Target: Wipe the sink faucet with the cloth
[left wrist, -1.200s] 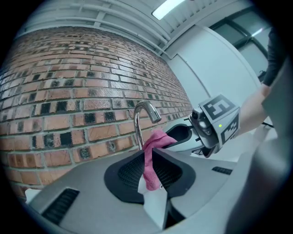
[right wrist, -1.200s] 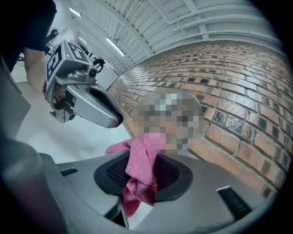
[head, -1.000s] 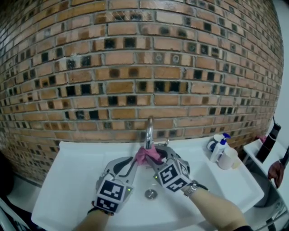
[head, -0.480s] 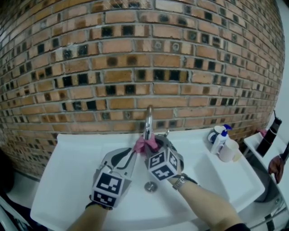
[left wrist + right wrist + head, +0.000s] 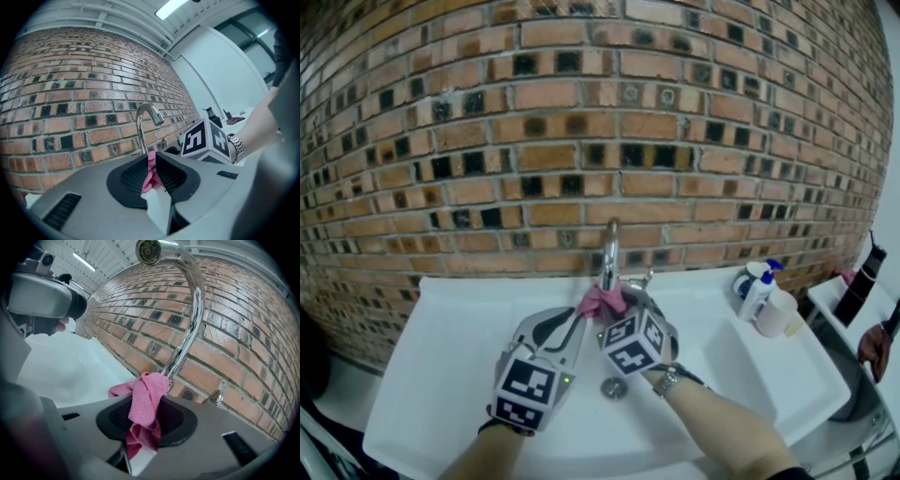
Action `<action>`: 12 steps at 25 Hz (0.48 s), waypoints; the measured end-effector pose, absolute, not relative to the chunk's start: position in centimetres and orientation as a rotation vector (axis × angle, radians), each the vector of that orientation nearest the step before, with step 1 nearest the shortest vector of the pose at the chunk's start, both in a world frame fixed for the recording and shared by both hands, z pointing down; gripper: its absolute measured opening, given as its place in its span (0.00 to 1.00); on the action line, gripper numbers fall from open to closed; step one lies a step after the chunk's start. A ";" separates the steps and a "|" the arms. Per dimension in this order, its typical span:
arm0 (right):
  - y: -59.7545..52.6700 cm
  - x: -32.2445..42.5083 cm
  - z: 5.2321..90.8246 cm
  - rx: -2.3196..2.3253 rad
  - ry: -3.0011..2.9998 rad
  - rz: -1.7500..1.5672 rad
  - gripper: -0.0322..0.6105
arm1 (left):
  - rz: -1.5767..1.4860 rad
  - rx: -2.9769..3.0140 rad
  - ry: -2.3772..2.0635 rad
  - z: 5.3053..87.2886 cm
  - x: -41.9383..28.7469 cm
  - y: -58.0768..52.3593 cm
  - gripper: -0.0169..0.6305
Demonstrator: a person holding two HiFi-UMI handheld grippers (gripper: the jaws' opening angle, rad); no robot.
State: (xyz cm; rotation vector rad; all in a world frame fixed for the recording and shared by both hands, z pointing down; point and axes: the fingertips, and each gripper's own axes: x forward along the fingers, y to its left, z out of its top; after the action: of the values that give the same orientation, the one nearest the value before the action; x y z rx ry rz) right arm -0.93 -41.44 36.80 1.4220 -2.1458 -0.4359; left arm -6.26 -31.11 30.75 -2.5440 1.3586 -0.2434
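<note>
Right gripper point(image 5: 617, 307) has shifted left and lower since the earlier frame, closer to the faucet's foot; left gripper point(image 5: 578, 323) unmoved. Pink cloth point(image 5: 146, 399) is bunched against the lower stem of the chrome gooseneck faucet point(image 5: 191, 315), above the white sink point(image 5: 441, 366). Left jaws pinched tight on a thin fold of it; right jaws clamped round a thicker wad. Judged: wiping under way, low on the stem. Next calls for drawing the cloth up toward bend and spout, both grips kept firm.
</note>
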 end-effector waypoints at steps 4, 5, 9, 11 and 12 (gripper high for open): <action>-41.5 -1.0 38.0 1.389 -2.141 -0.367 0.24 | -0.248 -2.543 1.362 30.9 -6.3 -31.2 0.12; -41.6 -1.0 38.6 1.383 -2.137 -0.342 0.24 | -0.248 -2.543 1.362 30.9 -6.3 -31.2 0.12; -41.7 -0.5 40.2 1.378 -2.128 -0.270 0.24 | -0.245 -2.543 1.363 30.8 -6.3 -31.1 0.12; -41.7 -0.3 40.3 1.381 -2.127 -0.254 0.24 | -0.245 -2.545 1.359 30.8 -6.2 -31.1 0.12; -41.8 -0.1 40.5 1.381 -2.123 -0.250 0.24 | -0.246 -2.545 1.357 30.8 -6.2 -31.1 0.12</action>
State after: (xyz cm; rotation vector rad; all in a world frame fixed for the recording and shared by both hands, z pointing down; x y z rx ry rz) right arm -0.14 -41.82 40.50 1.3805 -2.1230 -0.2498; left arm -6.19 -31.06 30.76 -2.5452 1.3570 -0.2463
